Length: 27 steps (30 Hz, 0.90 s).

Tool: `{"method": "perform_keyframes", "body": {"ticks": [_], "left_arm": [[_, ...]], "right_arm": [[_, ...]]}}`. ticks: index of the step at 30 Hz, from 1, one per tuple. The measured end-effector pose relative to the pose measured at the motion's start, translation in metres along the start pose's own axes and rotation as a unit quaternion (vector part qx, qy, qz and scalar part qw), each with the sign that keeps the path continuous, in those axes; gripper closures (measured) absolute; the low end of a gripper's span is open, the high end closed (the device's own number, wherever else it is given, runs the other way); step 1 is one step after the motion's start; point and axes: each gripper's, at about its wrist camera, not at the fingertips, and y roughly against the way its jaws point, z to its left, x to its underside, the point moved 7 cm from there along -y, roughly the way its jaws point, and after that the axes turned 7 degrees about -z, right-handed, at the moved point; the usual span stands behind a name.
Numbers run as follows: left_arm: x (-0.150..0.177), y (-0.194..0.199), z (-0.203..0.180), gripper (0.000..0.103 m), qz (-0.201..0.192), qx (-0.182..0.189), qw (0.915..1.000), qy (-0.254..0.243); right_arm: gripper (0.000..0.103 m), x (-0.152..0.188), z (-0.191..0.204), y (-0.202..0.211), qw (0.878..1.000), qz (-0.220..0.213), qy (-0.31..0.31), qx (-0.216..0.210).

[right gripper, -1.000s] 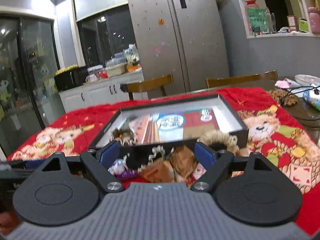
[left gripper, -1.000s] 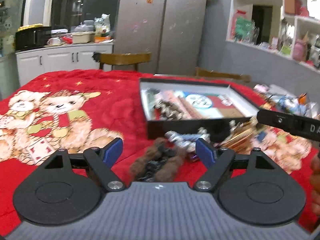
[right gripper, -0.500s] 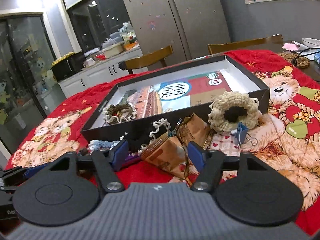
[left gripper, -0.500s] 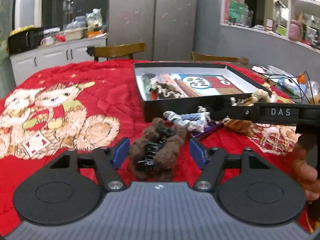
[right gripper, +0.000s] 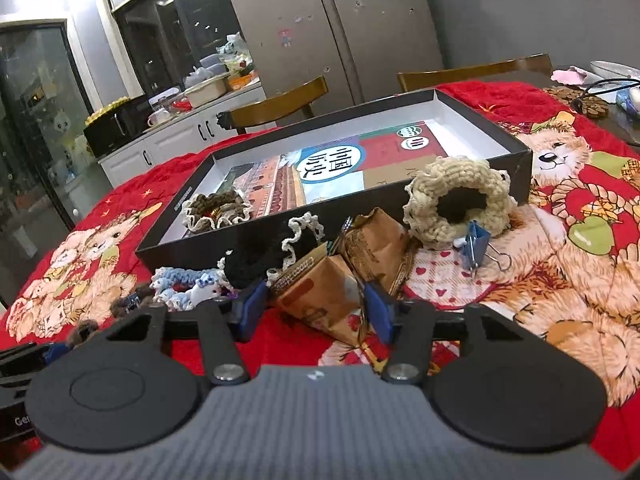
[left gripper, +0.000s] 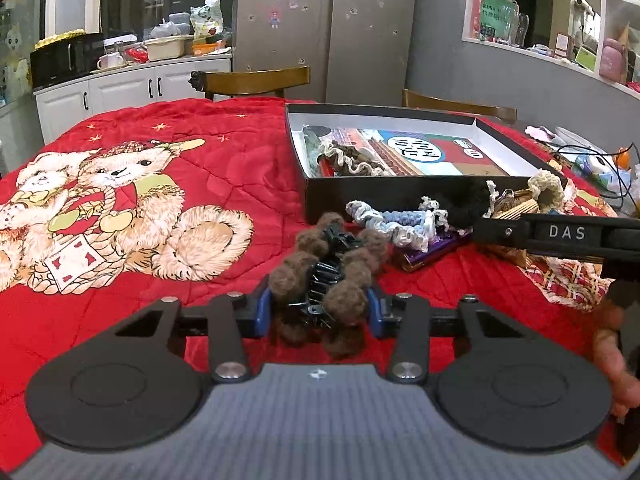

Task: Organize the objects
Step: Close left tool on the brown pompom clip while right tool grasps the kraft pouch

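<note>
We see steel fridge [left gripper: 324,28] at top centre of left view, small stickers on doors. White cabinets [left gripper: 132,92] at upper left, countertop crowded: black microwave [left gripper: 66,58], white cup [left gripper: 112,61], beige tub [left gripper: 166,48]. Wooden chair [left gripper: 256,80] just behind table edge, second chair back [right gripper: 476,74] at upper right of right view. Red quilted cloth [left gripper: 240,152] with teddy-bear print covers table. Wall shelves [left gripper: 600,28] at upper right hold small items, too blurred to name. Dark glass doors [right gripper: 36,120] at left of right view.
</note>
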Motion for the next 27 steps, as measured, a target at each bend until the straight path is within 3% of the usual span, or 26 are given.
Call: {"method": "perform_keyframes", "body": {"ticks": [17, 27], "left_arm": [[-0.001, 0.003, 0.001, 0.054, -0.010, -0.011, 0.9999, -0.002], [0.000, 0.007, -0.001, 0.054, -0.011, -0.019, 0.9997, -0.009]], "right_arm": [[0.052, 0.000, 0.007, 0.004, 0.999, -0.002, 0.036, 0.003], [0.052, 0.002, -0.002, 0.016, 1.000, 0.000, 0.018, 0.004]]}}
